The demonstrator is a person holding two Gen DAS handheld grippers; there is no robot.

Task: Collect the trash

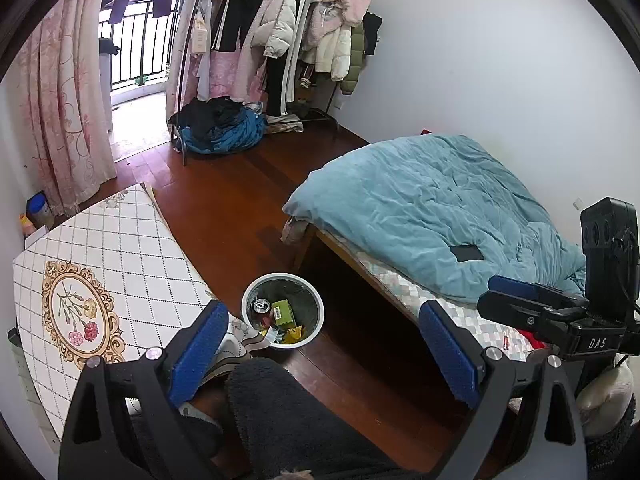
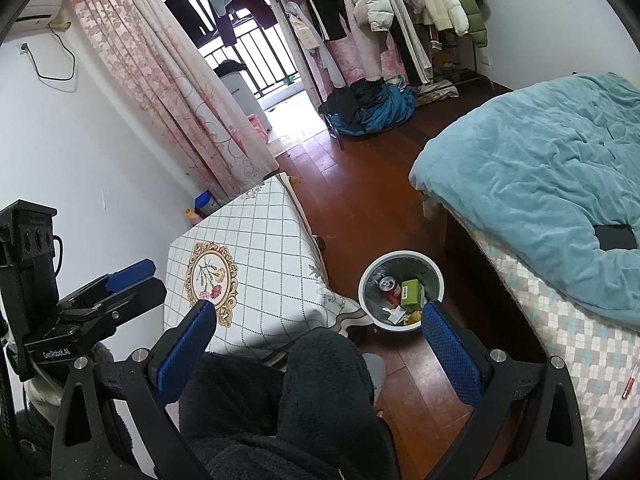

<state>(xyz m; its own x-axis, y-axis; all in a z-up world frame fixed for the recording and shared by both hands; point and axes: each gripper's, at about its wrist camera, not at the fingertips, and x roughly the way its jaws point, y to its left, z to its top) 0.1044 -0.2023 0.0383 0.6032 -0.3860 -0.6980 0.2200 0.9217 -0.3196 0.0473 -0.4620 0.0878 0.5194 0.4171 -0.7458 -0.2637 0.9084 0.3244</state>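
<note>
- Left wrist view: the left gripper [image 1: 324, 344], blue pads spread wide with nothing between them, hangs above a round white trash bin [image 1: 282, 310] on the wooden floor between table and bed; a drink can [image 1: 262, 305] and green box [image 1: 283, 312] lie inside.
- Right wrist view: the right gripper [image 2: 320, 344] likewise gapes empty, with the same bin just beyond its right finger.
</note>
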